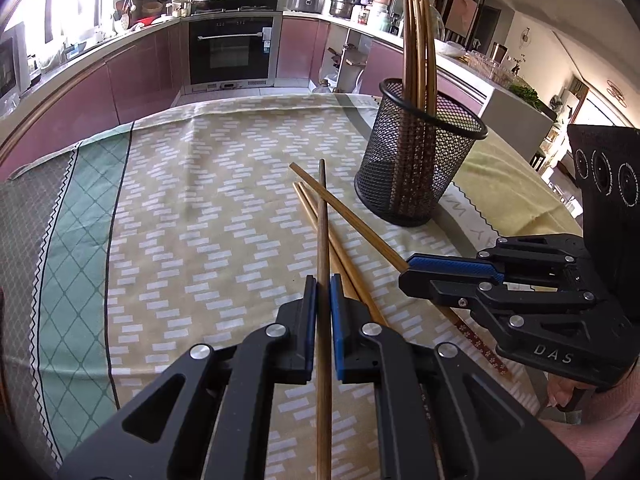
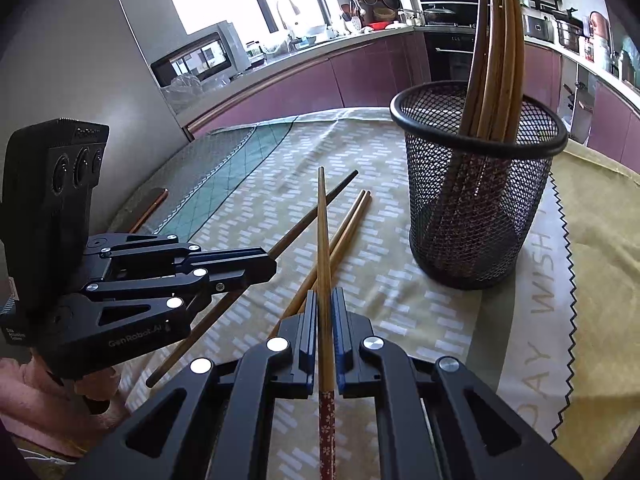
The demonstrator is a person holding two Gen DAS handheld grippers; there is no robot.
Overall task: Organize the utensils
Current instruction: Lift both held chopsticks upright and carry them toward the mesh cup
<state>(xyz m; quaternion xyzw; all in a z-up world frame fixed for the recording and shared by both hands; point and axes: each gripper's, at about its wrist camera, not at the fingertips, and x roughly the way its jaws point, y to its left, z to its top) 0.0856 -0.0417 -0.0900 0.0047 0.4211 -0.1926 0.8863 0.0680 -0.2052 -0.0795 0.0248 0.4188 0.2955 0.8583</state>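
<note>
My left gripper is shut on a dark brown chopstick that points away across the tablecloth. From the right wrist view the left gripper comes in from the left with that dark chopstick in its pads. My right gripper is shut on a lighter chopstick with a red flowered handle; in the left wrist view the right gripper holds this lighter chopstick from the right. The two held sticks cross. A pair of loose chopsticks lies beneath them. A black mesh holder with several upright chopsticks stands beyond.
A patterned tablecloth covers the table. A flat dark object with an orange edge lies near the cloth's far left edge. Kitchen counters and an oven stand beyond the table. A person's hand in a pink sleeve grips the right tool.
</note>
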